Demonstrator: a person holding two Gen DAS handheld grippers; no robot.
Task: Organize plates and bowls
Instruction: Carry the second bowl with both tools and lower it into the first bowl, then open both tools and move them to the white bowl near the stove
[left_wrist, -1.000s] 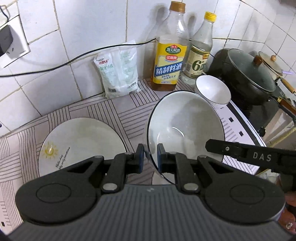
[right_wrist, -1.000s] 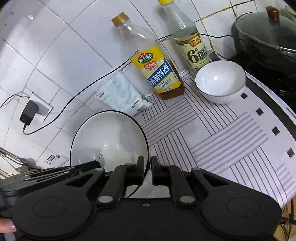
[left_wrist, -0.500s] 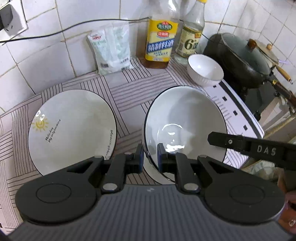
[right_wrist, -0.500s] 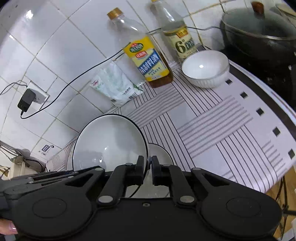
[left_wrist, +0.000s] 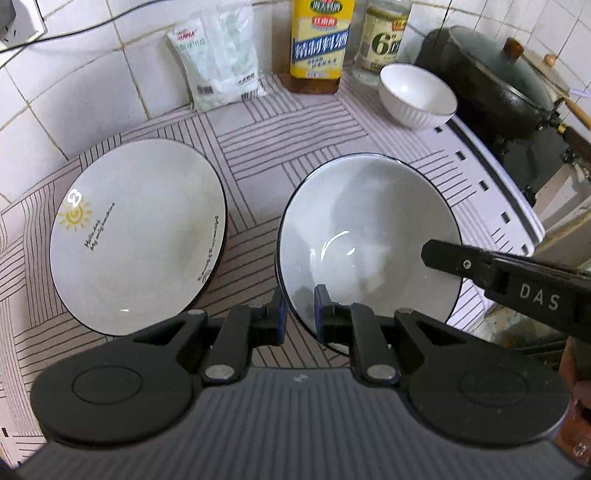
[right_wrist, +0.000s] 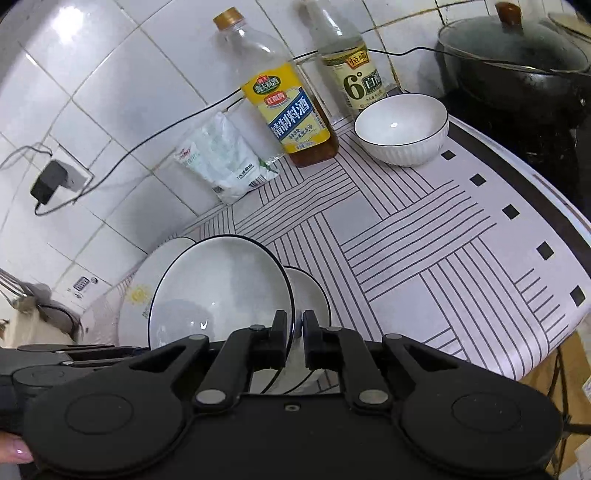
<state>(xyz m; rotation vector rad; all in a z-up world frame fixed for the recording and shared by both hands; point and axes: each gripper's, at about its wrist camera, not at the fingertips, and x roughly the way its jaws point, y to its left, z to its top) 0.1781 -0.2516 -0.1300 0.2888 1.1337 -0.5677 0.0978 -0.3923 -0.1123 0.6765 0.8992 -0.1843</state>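
Both grippers hold one large black-rimmed bowl (left_wrist: 369, 236) by its rim, above the counter. My left gripper (left_wrist: 298, 314) is shut on its near-left rim. My right gripper (right_wrist: 294, 332) is shut on the opposite rim of the same bowl (right_wrist: 218, 291); its finger shows in the left wrist view (left_wrist: 498, 273). A second bowl (right_wrist: 310, 291) sits on the counter just beneath and to the right of the held one. A flat plate with a sun print (left_wrist: 136, 236) lies to the left. A small white ribbed bowl (left_wrist: 417, 94) stands at the back right, also seen in the right wrist view (right_wrist: 402, 129).
Against the tiled wall stand a yellow-labelled cooking wine bottle (right_wrist: 288, 99), a vinegar bottle (right_wrist: 351, 70) and a white packet (left_wrist: 218, 62). A lidded black wok (left_wrist: 495, 81) sits on the stove to the right. The counter's front edge (right_wrist: 535, 354) drops off at right.
The held bowl has come down and tipped from nearly upright to more level. Both views have tilted down toward the counter, and the bowl beneath has come into the right wrist view.
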